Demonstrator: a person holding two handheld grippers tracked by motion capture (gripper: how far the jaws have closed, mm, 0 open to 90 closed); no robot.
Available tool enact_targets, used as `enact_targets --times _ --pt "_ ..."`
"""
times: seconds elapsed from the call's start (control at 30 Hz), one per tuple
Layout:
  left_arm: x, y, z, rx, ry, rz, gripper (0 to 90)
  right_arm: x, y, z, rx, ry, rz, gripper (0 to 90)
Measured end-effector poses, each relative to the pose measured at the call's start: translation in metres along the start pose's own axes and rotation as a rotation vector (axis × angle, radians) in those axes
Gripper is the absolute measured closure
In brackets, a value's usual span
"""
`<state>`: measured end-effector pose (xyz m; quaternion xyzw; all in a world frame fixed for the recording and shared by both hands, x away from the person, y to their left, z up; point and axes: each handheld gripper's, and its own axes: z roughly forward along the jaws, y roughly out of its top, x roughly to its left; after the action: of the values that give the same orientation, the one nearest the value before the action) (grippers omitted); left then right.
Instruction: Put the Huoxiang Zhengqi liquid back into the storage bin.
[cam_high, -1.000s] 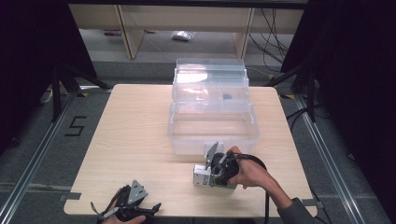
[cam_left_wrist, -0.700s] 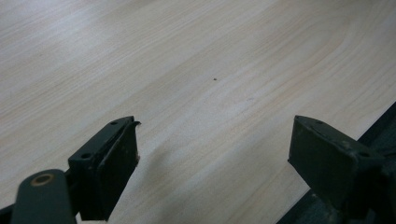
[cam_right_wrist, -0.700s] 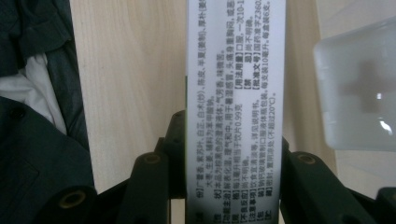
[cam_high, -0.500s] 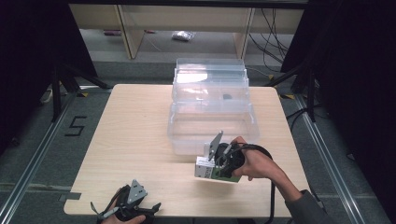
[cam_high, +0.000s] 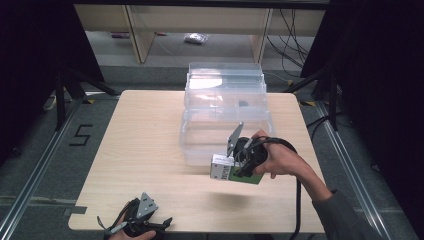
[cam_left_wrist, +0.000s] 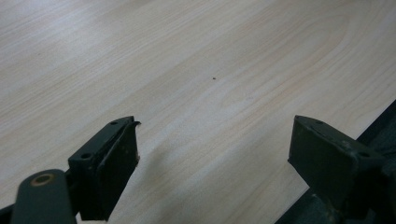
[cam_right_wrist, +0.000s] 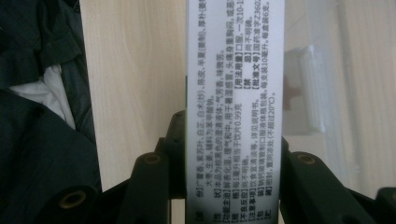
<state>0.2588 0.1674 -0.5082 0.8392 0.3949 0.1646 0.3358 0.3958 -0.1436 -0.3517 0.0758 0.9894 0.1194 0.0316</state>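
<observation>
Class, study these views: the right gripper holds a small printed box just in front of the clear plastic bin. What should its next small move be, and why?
Probably lift the box a little higher and carry it forward over the clear bin. The right gripper has its jaws shut on the box, which hangs off the table just short of the bin's near wall, so it seems to need height to clear that rim. The left gripper rests open.

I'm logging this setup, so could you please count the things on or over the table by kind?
Clear plastic boxes: 1
Small printed cartons, clamped in the right gripper: 1
Grippers, counting the open left gripper: 2
Total: 4
</observation>
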Motion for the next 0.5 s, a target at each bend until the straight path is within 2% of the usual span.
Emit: enact_targets --times 0.03,0.1,0.23,0.27,0.3,0.33,0.37,0.4,0.5 --pt "0.0 0.0 -0.001 -0.002 0.003 0.003 15.1 -0.001 0.001 -0.001 0.0 0.002 -0.013 65.1" --pt "0.0 0.0 -0.001 -0.004 0.003 -0.003 15.1 -0.004 0.002 -0.006 0.004 -0.004 0.006 65.2" --pt "0.0 0.0 -0.001 -0.001 0.002 0.002 15.1 -0.011 0.004 -0.014 0.005 -0.01 -0.001 65.2" --pt "0.0 0.0 -0.001 0.002 -0.001 0.004 15.1 -0.011 0.005 -0.017 0.013 -0.021 0.022 65.2" --pt "0.0 0.0 0.0 0.0 0.0 0.008 15.1 -0.014 0.006 -0.019 0.01 -0.028 -0.01 65.2" --pt "0.0 0.0 -0.001 0.0 0.0 0.007 15.1 -0.015 0.006 -0.021 0.012 -0.026 0.005 65.2" --pt "0.0 0.001 -0.001 0.003 -0.005 0.01 15.1 -0.018 0.006 -0.022 0.005 -0.024 -0.01 65.2" --pt "0.0 0.0 -0.001 -0.002 0.0 0.004 15.1 -0.02 0.007 -0.024 0.011 -0.026 0.003 65.2" --pt "0.0 0.0 -0.001 -0.004 0.0 -0.002 15.1 -0.026 0.007 -0.028 0.01 -0.033 0.001 65.2"
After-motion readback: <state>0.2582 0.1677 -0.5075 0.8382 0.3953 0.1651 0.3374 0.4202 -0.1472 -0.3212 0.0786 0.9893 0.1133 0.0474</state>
